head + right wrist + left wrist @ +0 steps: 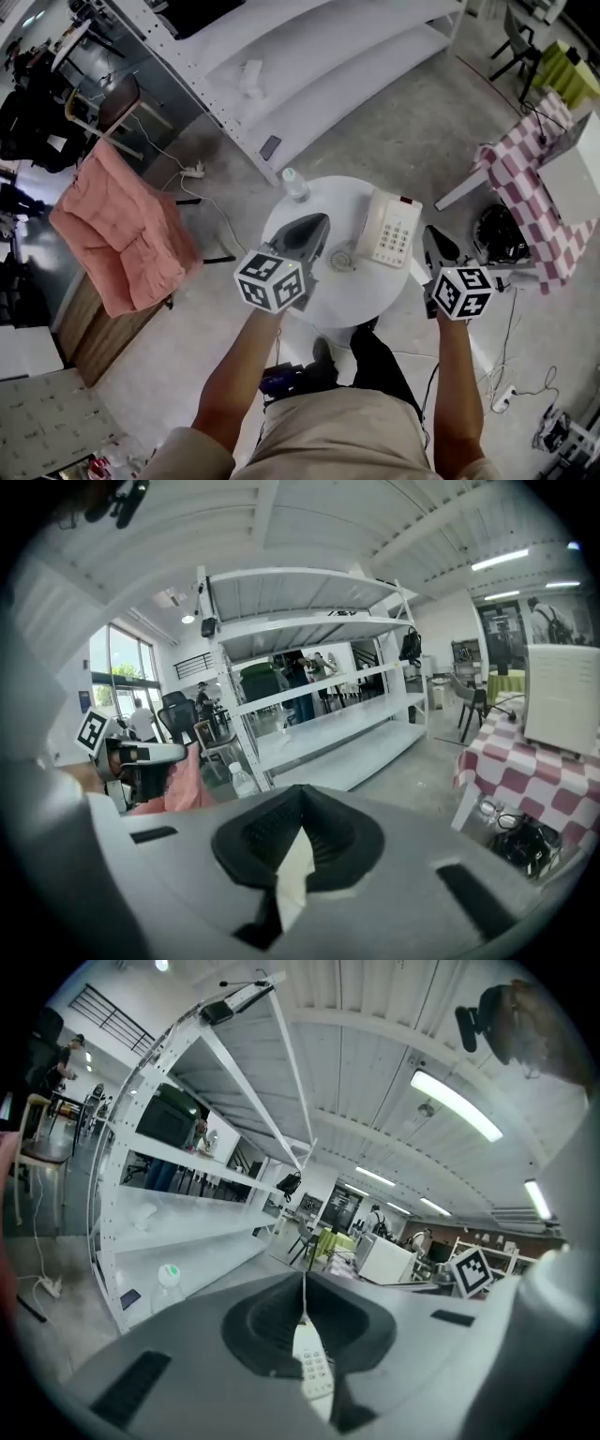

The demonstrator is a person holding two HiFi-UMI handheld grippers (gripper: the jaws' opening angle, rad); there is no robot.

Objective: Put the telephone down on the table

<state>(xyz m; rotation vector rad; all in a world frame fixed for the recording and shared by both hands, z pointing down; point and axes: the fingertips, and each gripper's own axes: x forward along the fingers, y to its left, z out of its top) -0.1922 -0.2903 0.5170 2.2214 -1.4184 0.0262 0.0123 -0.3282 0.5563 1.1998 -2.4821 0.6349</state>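
In the head view the cream telephone [390,229], handset on its cradle, lies flat on the round white table [366,292], right of centre. Its coiled cord [343,258] rests beside it. My left gripper [317,223] hangs above the table's left half, shut and holding nothing. My right gripper [437,240] is off the table's right edge, also shut and holding nothing. In the left gripper view the jaws of the left gripper [303,1283] meet, and the telephone's keypad [314,1368] shows below them. The right gripper [300,801] shows closed jaws in the right gripper view.
A clear plastic bottle [295,183] stands at the table's far edge. White metal shelving [309,66] runs behind it. A pink padded chair [122,230] is to the left, and a table with a checked cloth [534,187] to the right. Cables lie on the floor.
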